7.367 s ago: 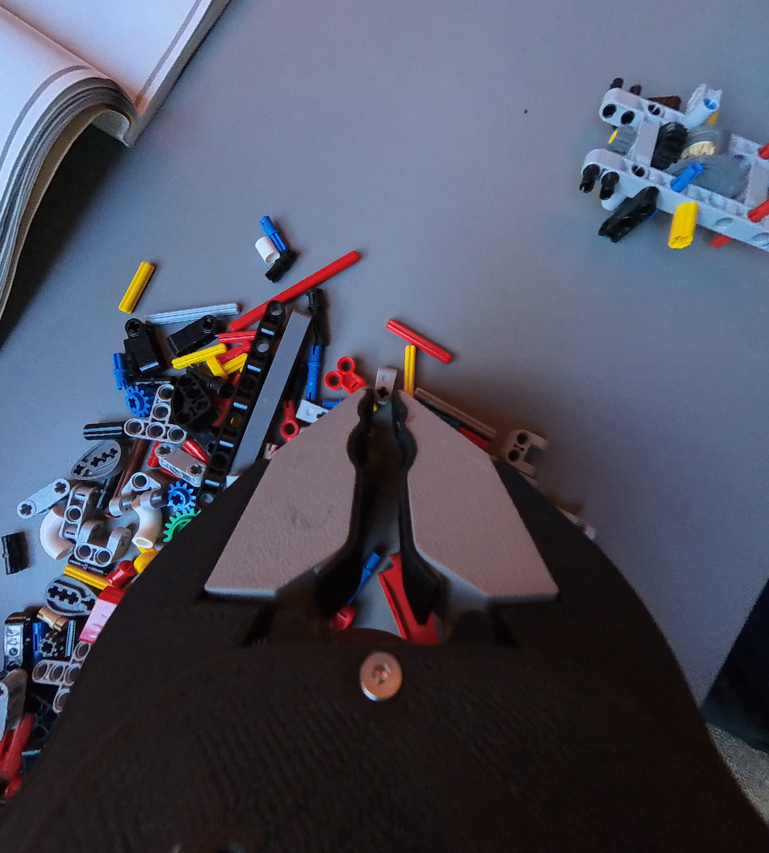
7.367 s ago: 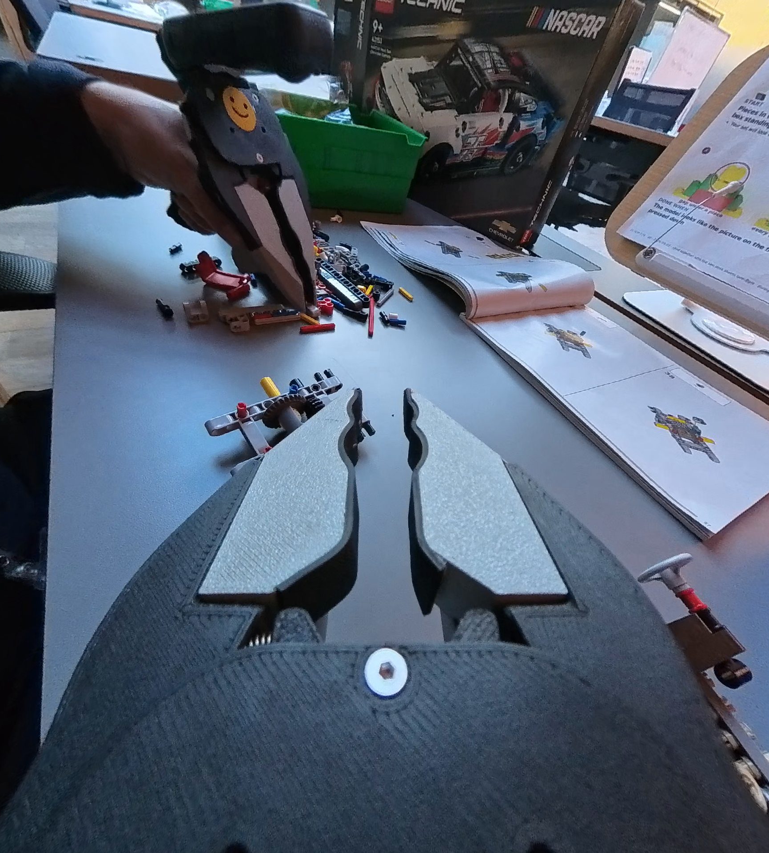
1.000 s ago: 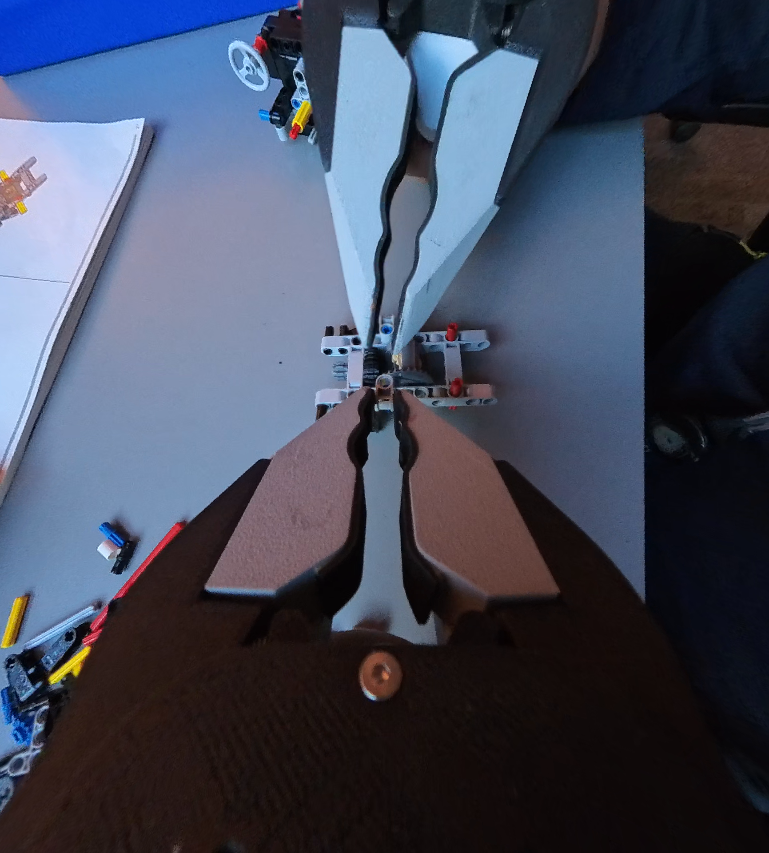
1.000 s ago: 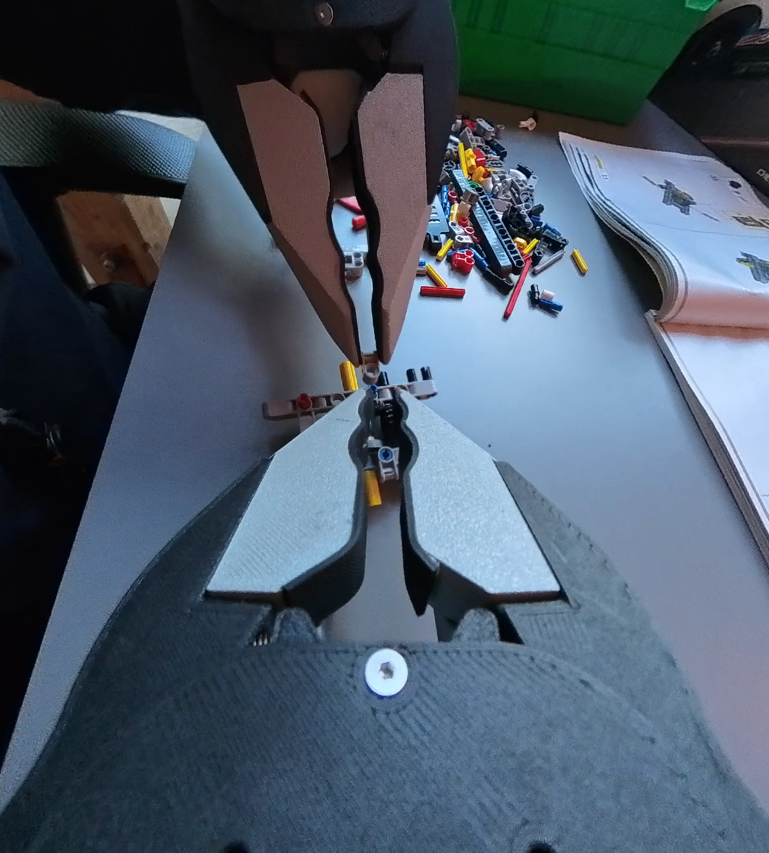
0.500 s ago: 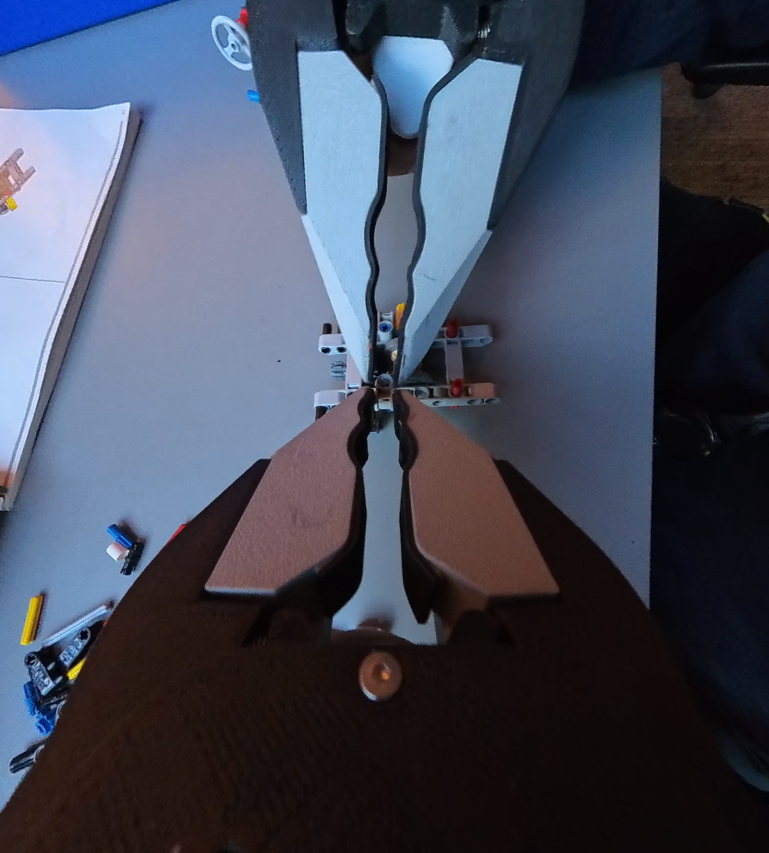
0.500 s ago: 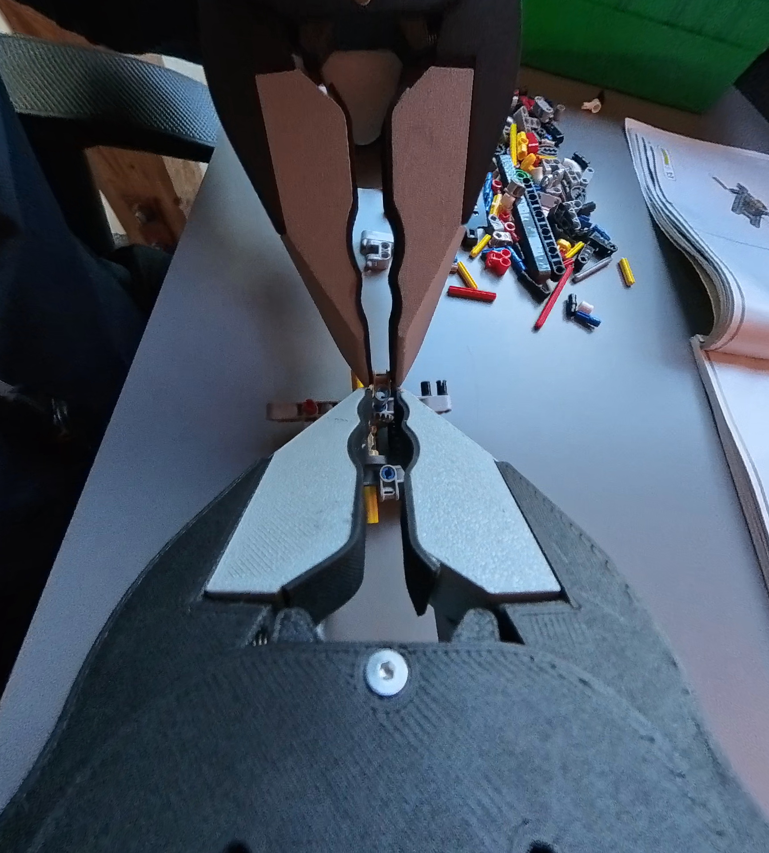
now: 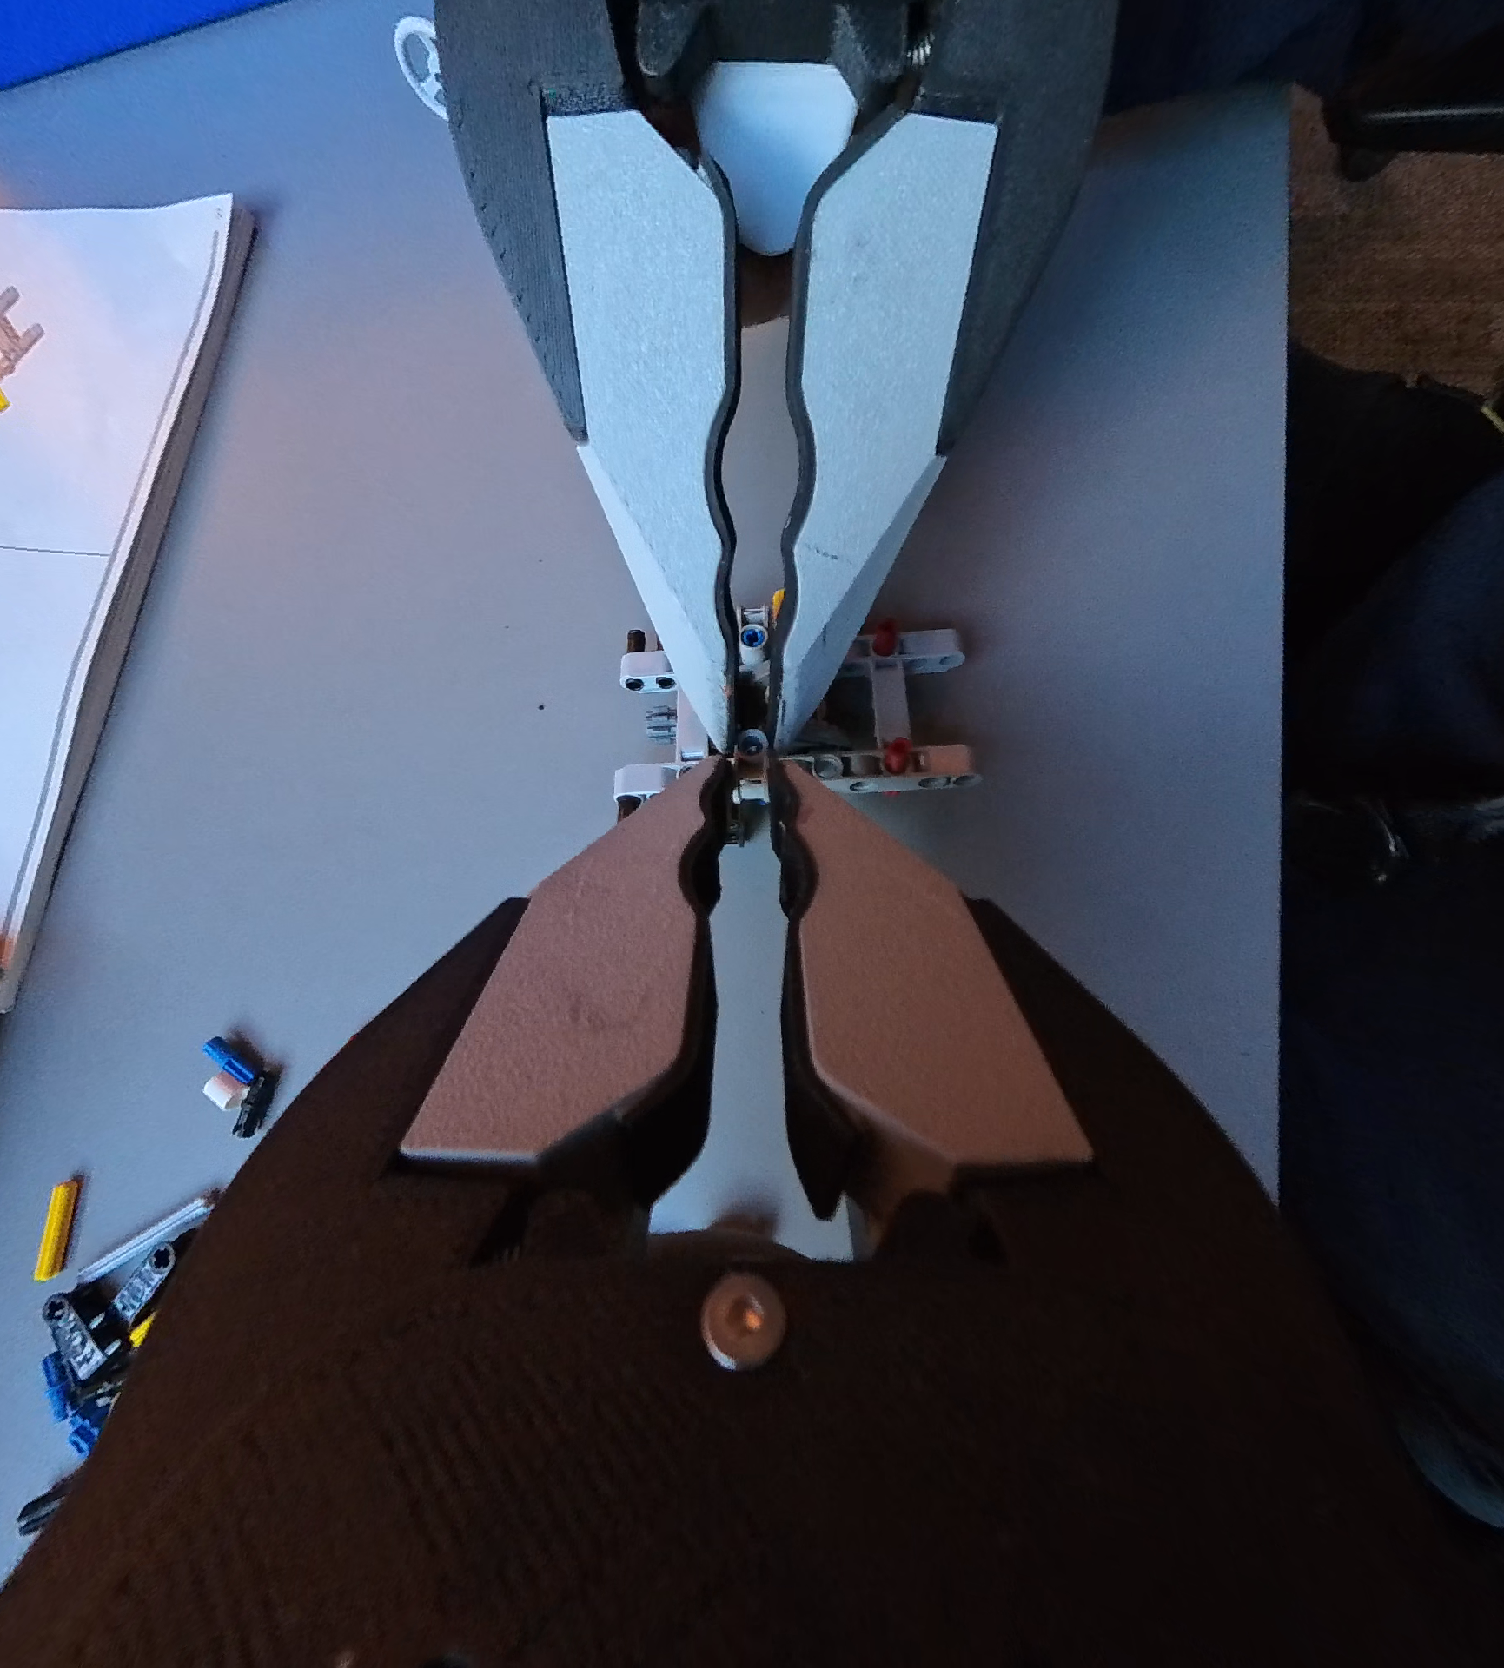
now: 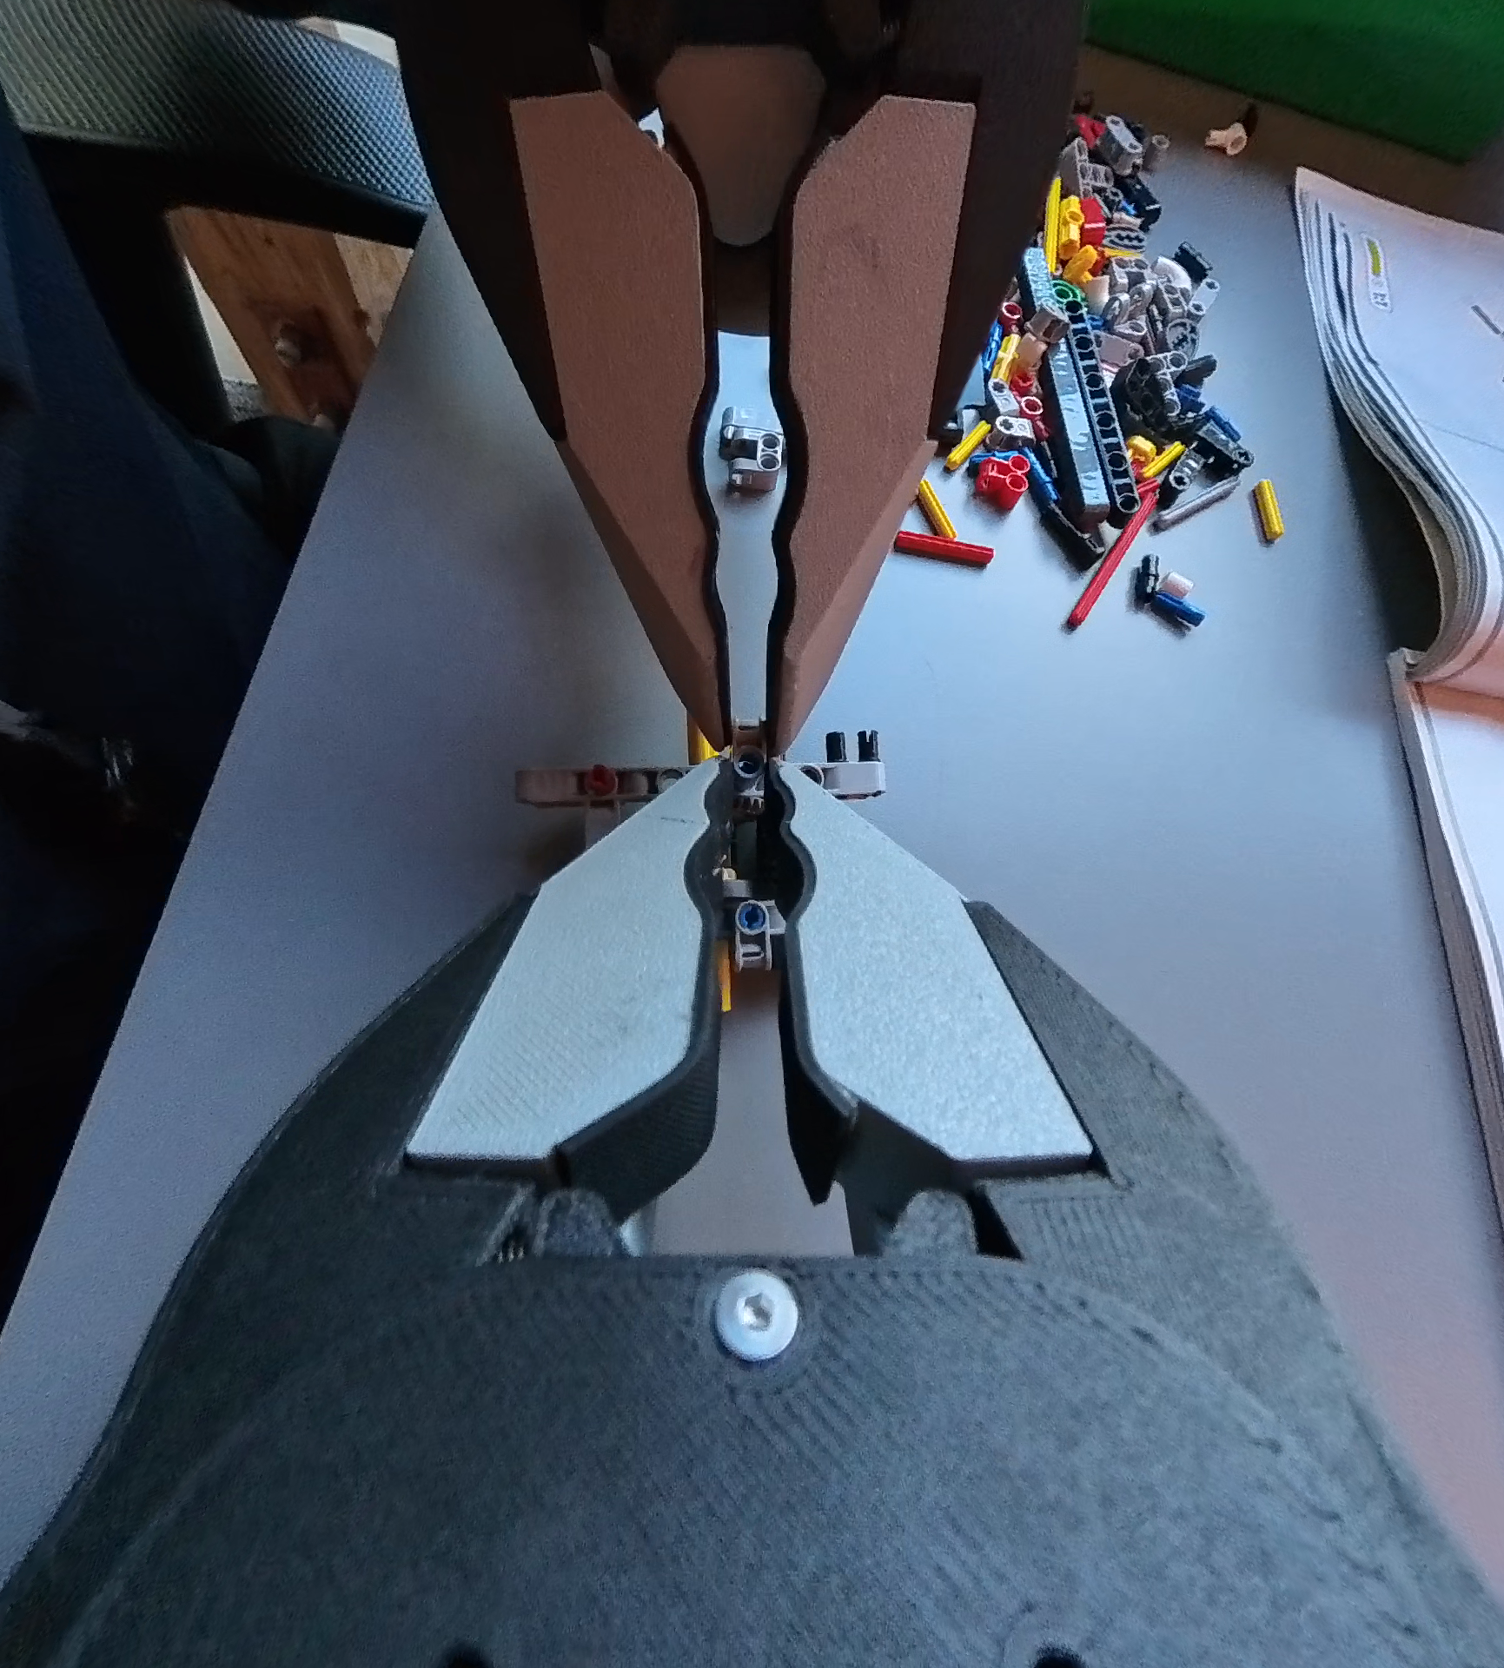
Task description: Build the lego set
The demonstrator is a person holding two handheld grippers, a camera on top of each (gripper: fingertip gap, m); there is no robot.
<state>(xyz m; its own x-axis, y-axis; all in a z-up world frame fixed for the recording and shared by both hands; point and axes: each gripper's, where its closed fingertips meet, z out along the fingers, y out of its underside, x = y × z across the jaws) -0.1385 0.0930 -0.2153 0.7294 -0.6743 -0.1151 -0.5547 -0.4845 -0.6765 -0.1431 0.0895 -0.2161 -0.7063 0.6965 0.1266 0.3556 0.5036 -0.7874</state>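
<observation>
**Gripping one small toy frame from both ends**

Meeting tip to tip over a grey table, the two grippers close on the same half-built toy frame of pale grey beams with two red pins and two black pins showing. The left gripper has its fingers narrow, pressed on a small tan connector at the frame's near edge. The right gripper has its fingers equally narrow, clamped across the frame's middle, where a blue pin and a dark gear sit between them.

A heap of loose toy parts lies well apart on the table, with one long red rod at its edge. One open instruction booklet lies beside the heap; its print is too small to read. A green bin stands behind.
</observation>
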